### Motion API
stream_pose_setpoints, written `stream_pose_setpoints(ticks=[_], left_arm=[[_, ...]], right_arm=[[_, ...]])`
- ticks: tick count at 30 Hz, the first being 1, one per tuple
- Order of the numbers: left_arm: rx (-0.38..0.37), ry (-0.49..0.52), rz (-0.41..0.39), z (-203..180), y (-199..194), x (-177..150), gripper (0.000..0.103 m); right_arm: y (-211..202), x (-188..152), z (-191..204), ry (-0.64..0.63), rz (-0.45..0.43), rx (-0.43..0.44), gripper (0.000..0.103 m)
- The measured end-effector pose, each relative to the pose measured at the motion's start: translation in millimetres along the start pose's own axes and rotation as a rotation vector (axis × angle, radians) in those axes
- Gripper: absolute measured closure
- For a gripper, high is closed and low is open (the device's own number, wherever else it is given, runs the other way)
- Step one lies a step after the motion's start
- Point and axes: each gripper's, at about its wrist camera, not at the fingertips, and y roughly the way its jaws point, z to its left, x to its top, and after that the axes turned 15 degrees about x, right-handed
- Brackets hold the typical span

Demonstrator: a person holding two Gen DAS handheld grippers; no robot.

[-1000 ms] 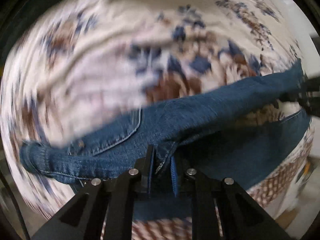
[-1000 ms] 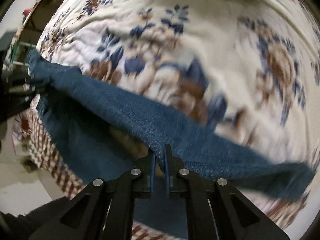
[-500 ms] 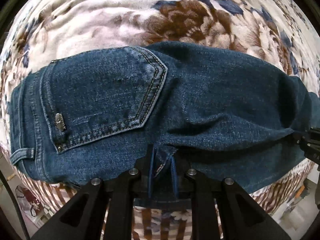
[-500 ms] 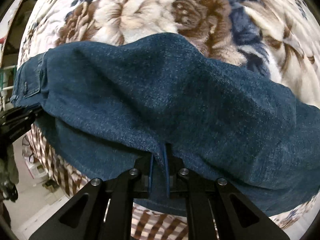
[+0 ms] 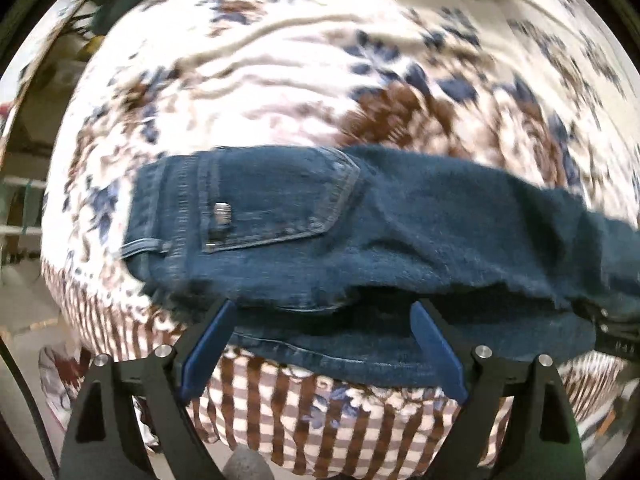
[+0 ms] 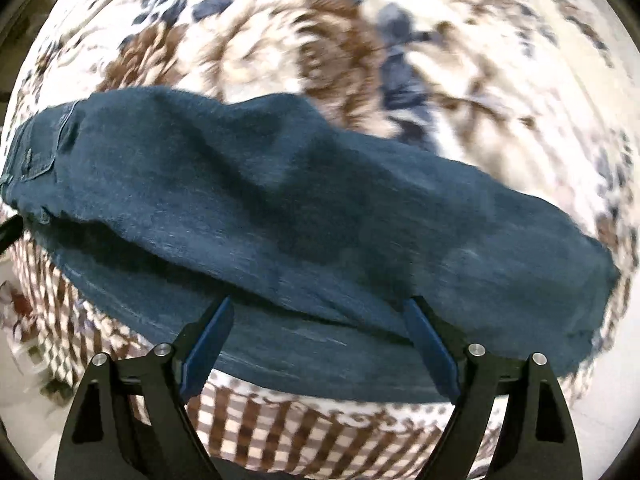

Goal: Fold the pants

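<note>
Pants (image 5: 400, 232), dark denim, lie doubled over on floral blanket (image 5: 280, 80); each hand-held gripper is opening, released.

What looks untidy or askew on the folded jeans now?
The jeans lie folded lengthwise on the floral blanket, but the near edges do not match: the lower layer sticks out under the upper one. Both grippers' jaws are opening, gripping nothing.

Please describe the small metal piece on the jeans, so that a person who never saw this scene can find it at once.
Start from the floral blanket that covers the surface, and find the dark blue jeans lying folded across it. At their waist end, on the left of the left wrist view, is a stitched back pocket. The metal piece sits at that pocket's edge nearest the waistband: small, silver and shiny, the only bright spot on the denim.
</note>
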Motion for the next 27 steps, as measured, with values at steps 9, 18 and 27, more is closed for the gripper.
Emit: stream_pose_setpoints(ticks=[9, 18, 27], left_arm=[[0.084, -0.161, 0.024, 32.3, 9.5, 20.2, 0.014], [-0.316, -0.571, 0.332, 79.1, 82.1, 2.0, 0.014], [-0.587, -0.935, 0.486, 99.5, 142.6, -15.8, 0.027]], right_arm=[[-39.1, -29.1, -45.2, 0.223, -0.114, -0.055, 0.013], [-21.4, -81.4, -138.4, 0.892, -0.259, 0.493, 0.013], [14.5, -127.7, -198.8, 1.294, -0.572, 0.737, 0.016]])
